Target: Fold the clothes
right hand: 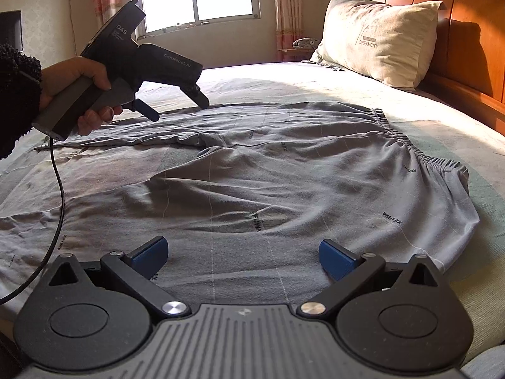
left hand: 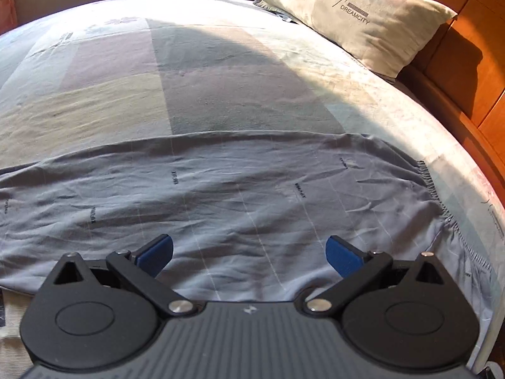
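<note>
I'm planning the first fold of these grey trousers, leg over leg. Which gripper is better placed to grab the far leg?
Probably left. The left gripper hangs open just above the far leg of the grey trousers, while the right gripper, also open, sits over the near leg.

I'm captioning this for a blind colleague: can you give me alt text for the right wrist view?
Grey trousers lie spread on a bed, the open right gripper just above them. A hand holds the open left gripper over the far leg; a pillow leans on the headboard.

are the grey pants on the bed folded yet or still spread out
Spread out. The grey pants lie flat across the bed, both legs apart, waistband open toward the pillow.
</note>
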